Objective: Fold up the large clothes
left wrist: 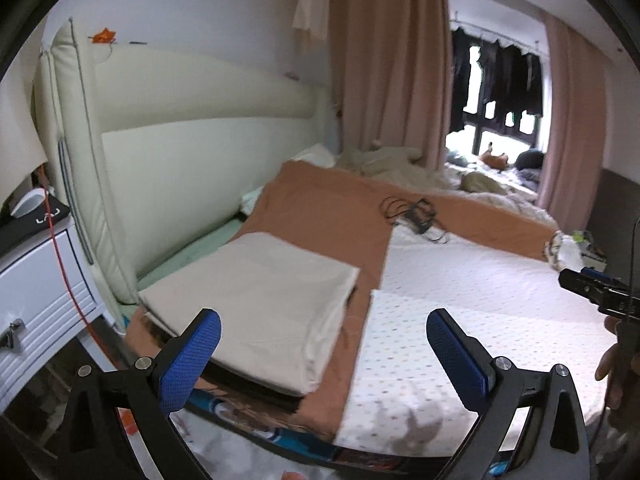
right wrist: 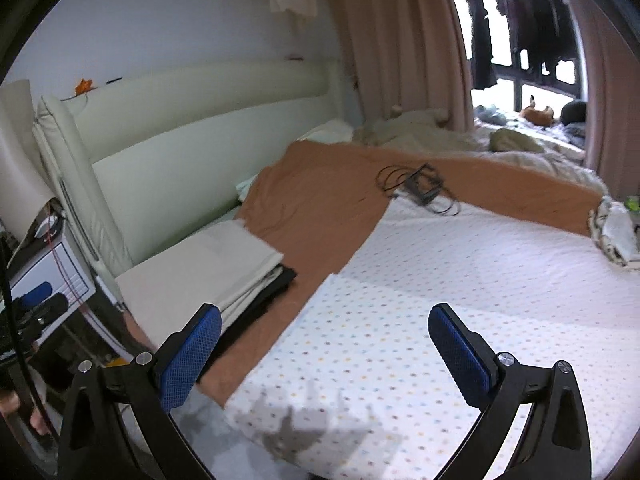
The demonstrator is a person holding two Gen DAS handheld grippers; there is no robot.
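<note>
A large white cloth with small coloured dots (left wrist: 460, 300) (right wrist: 420, 320) lies spread over the bed, with a folded edge near the front. A folded beige cloth (left wrist: 260, 304) (right wrist: 208, 268) rests on a dark folded garment (right wrist: 268, 296) at the left, on the orange sheet (left wrist: 320, 216) (right wrist: 320, 208). My left gripper (left wrist: 324, 356) is open and empty above the front of the bed. My right gripper (right wrist: 326, 354) is open and empty above the dotted cloth; it also shows in the left wrist view (left wrist: 596, 288) at the right edge.
A cream padded headboard (left wrist: 180, 152) (right wrist: 192, 128) stands at the left. A white nightstand (left wrist: 36, 288) is at the near left. A tangle of black cable (left wrist: 416, 212) (right wrist: 420, 188) lies mid-bed. Crumpled bedding (left wrist: 440, 172) and peach curtains (left wrist: 384, 60) are behind.
</note>
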